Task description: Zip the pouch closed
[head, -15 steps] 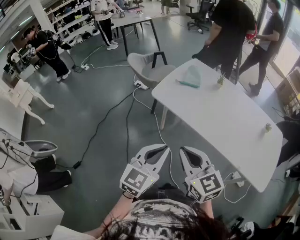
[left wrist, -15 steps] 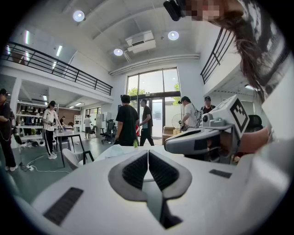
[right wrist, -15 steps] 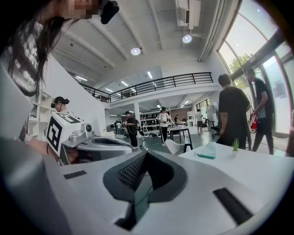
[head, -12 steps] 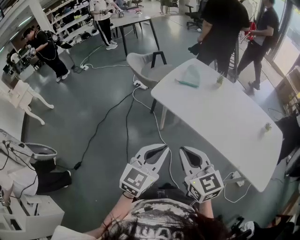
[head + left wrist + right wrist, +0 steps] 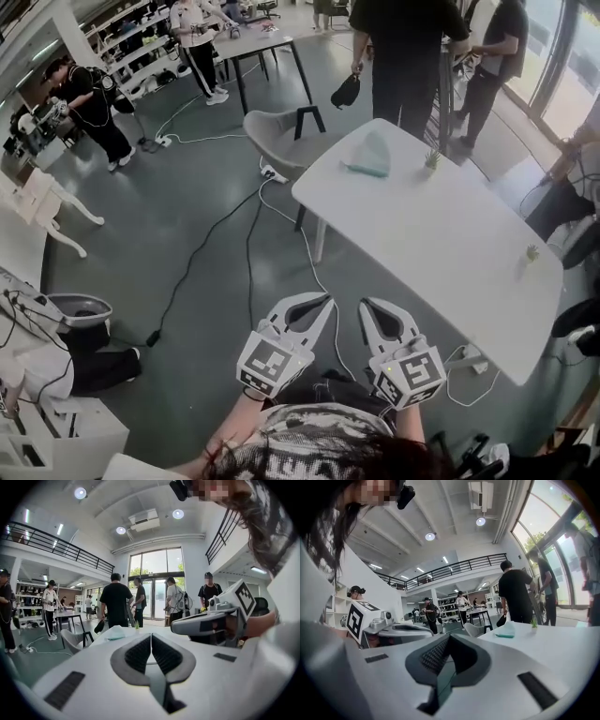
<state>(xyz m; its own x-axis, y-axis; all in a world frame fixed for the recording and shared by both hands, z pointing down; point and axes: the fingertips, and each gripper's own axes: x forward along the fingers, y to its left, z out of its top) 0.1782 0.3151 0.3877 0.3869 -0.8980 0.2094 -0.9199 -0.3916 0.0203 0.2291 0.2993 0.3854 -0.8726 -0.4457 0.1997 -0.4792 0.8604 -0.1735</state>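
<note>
Indoors, a wide grey floor (image 5: 187,234) fills most of the head view, crossed by loose cables (image 5: 202,253). A long white table (image 5: 450,244) runs across the right side, with people (image 5: 403,56) standing beyond its far end. A pale chair (image 5: 281,131) sits at the table's far left corner.

Low in the view, close to the person's body, the left gripper (image 5: 323,302) and the right gripper (image 5: 367,305) sit side by side above the floor, near the table's long edge, both pointing roughly forward. Each gripper view shows its jaws pressed together at the tips, with nothing between them.

The pouch (image 5: 367,153), pale teal, lies on the far end of the table, ahead of both sets of jaws and well apart from them.

Two tiny things also stand on the table: a small plant (image 5: 432,159) just beside the pouch, and a second plant (image 5: 532,251) near the right edge.
</note>
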